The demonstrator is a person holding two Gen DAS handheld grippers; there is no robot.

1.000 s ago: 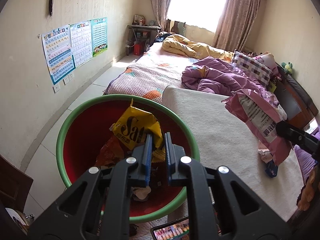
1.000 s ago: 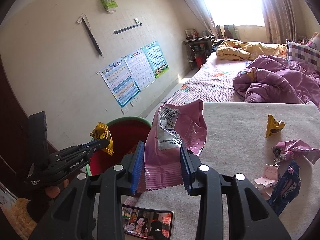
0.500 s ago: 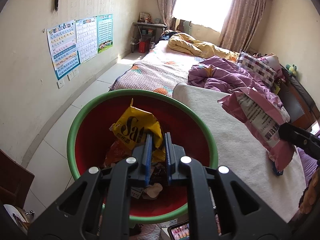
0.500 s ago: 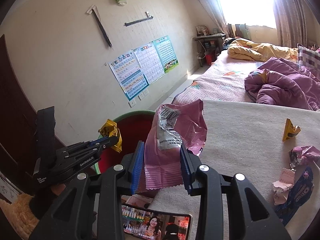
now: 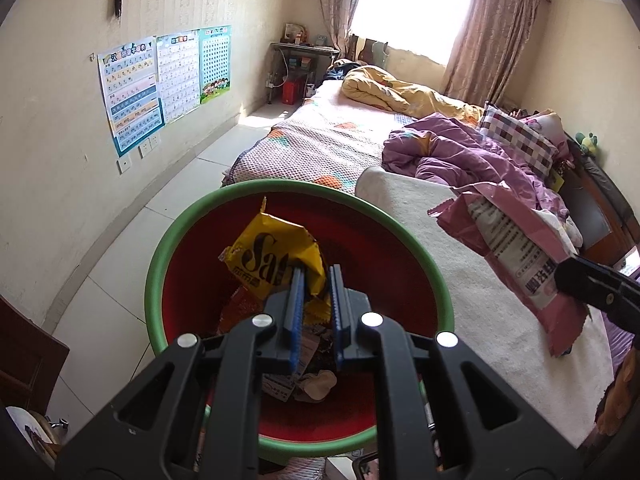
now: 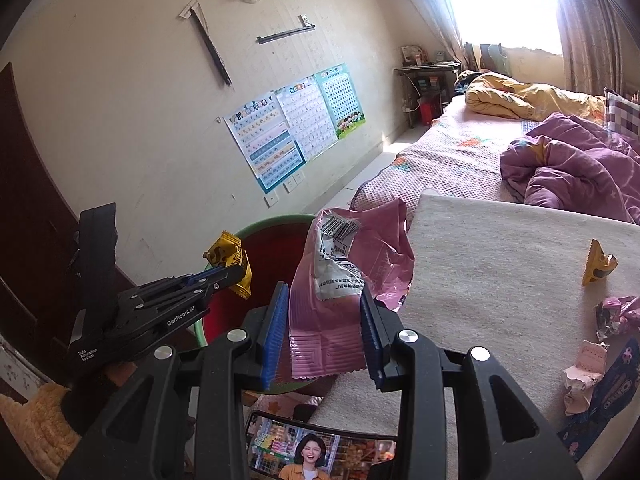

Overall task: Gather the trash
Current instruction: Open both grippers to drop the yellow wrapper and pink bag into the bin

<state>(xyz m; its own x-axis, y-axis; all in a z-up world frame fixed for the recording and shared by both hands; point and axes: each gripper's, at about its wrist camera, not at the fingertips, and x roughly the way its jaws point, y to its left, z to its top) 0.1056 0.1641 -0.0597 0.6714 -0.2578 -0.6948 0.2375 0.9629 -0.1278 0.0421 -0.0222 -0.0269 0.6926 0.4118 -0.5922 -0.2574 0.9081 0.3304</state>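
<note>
My left gripper (image 5: pixel 315 280) is shut on a yellow snack wrapper (image 5: pixel 272 260) and holds it over the red bin with a green rim (image 5: pixel 192 224); the bin holds several wrappers. My right gripper (image 6: pixel 325 296) is shut on a large pink snack bag (image 6: pixel 340 280), held at the cream blanket's left edge beside the bin (image 6: pixel 264 248). The pink bag (image 5: pixel 516 252) and right gripper also show at the right of the left wrist view. The left gripper with the yellow wrapper (image 6: pixel 232 258) shows in the right wrist view.
On the cream blanket (image 6: pixel 500 264) lie a small yellow wrapper (image 6: pixel 598 266), a crumpled pink wrapper (image 6: pixel 618 314), a pale pink scrap (image 6: pixel 584 372) and a dark blue packet (image 6: pixel 600 400). A phone (image 6: pixel 320 452) lies below. A purple duvet (image 6: pixel 572 172) lies beyond.
Both grippers have moved left toward the bin, which now fills more of the left wrist view. The pink bag has come closer to the bin. Both grips are unchanged.
</note>
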